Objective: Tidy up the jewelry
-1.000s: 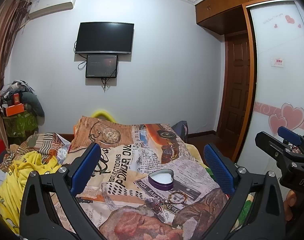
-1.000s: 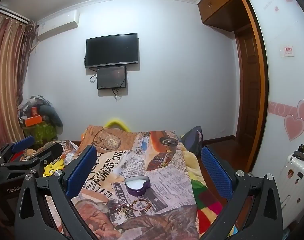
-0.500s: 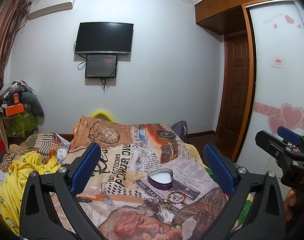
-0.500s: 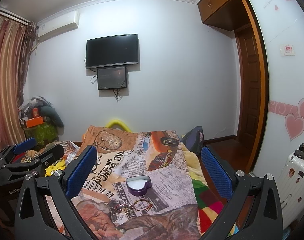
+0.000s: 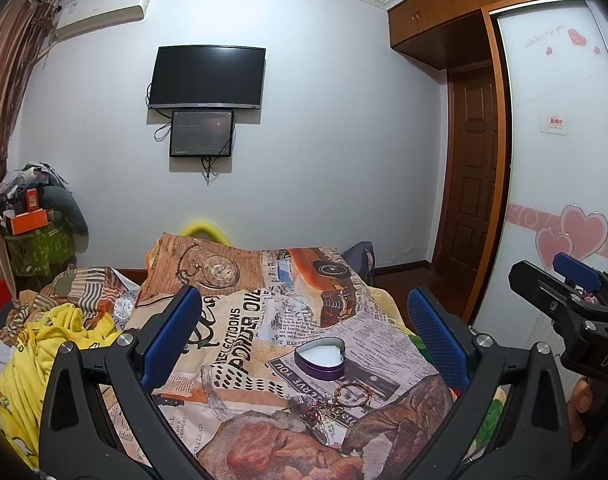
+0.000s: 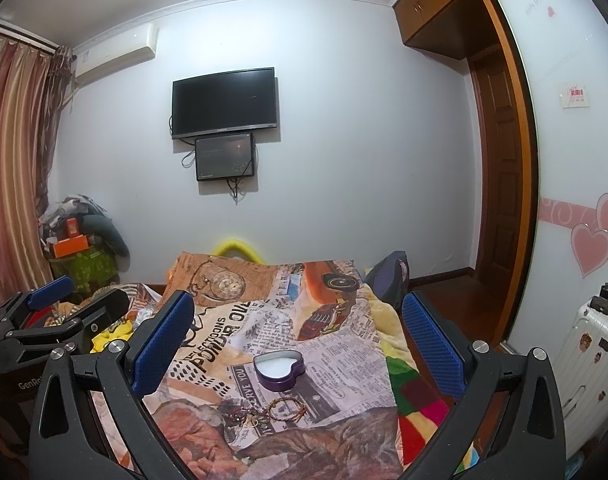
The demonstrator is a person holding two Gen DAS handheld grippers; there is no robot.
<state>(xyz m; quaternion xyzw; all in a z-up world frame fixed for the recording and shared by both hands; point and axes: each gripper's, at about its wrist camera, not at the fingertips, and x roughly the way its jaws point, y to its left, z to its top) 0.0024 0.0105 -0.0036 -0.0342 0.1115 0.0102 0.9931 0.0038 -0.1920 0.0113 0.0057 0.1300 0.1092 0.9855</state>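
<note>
Right now I'm looking down the length of a bed covered by a newspaper-print blanket [image 5: 239, 320], which fills the lower middle of both views and runs away from me toward the far wall. On it, nearer my end than the far edge, sits a purple heart-shaped tin [image 5: 320, 358] with no lid on and a white inside. From the left wrist view its point seems to face my end of the bed and its two lobes the far wall, so its long axis runs roughly along the blanket; from the right wrist view [image 6: 279, 365] the point turns more toward my near right. Just on my side of the tin, close to it but apart, lies a small tangle of jewelry [image 5: 342, 396]: I can pick out one reddish bracelet ring, but the rest is too small and knotted for me to separate into pieces.

My left gripper [image 5: 304, 332] is spread wide with nothing between its blue pads, hanging above the blanket. My right gripper [image 6: 297, 334] is likewise released and empty. Each tool's lower body is cut off by the bottom of its own view, and each shows only partly at the side of the other's.
</note>
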